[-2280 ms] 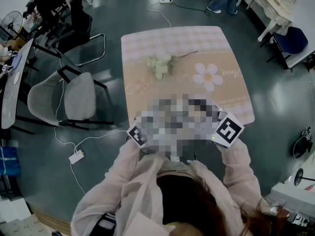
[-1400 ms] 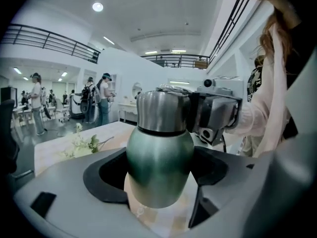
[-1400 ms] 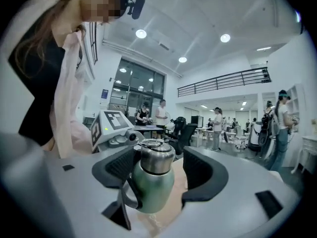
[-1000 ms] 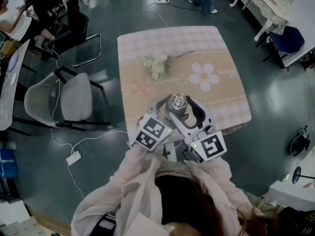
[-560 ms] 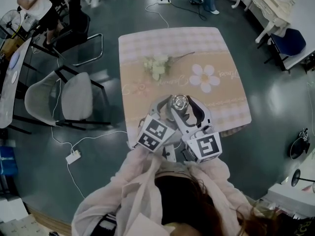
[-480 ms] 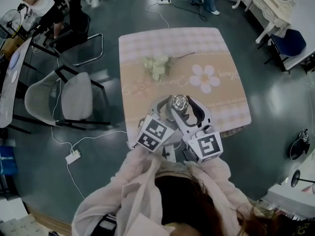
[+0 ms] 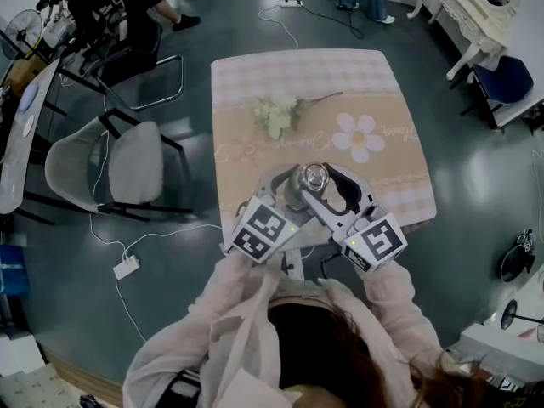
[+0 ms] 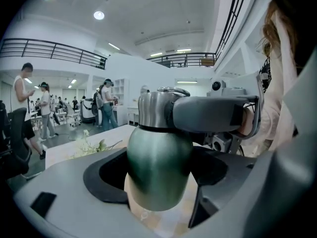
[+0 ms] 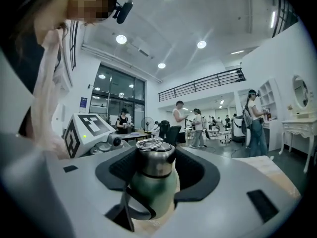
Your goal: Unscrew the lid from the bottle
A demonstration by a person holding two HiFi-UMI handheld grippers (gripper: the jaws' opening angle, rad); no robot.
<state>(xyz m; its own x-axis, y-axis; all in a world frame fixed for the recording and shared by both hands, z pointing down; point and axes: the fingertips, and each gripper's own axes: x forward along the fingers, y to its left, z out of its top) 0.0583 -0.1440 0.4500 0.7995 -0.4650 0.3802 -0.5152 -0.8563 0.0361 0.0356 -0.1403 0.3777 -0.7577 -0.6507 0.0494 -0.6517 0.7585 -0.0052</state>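
Note:
A green bottle (image 8: 158, 167) with a steel lid (image 7: 315, 175) hangs above the near edge of the table (image 7: 399, 126). My left gripper (image 7: 296, 195) is shut on the bottle's green body (image 9: 153, 188), whose sides rest against the dark pads in the left gripper view. My right gripper (image 7: 323, 187) comes in from the right. Its jaws have just been closing and now press on the lid (image 9: 154, 158). One of its fingers (image 8: 208, 114) lies across the lid (image 8: 154, 108). A black carry loop (image 9: 133, 207) hangs beside the bottle.
A sprig of white flowers (image 7: 276, 116) lies on the table's far half, next to a printed daisy (image 7: 359, 134). A grey chair (image 7: 106, 164) stands left of the table. Cables trail over the floor, and several people stand far back in the hall.
The right gripper's marker cube has swung to the right and slightly up around the bottle. The left gripper and the bottle have stayed in place.

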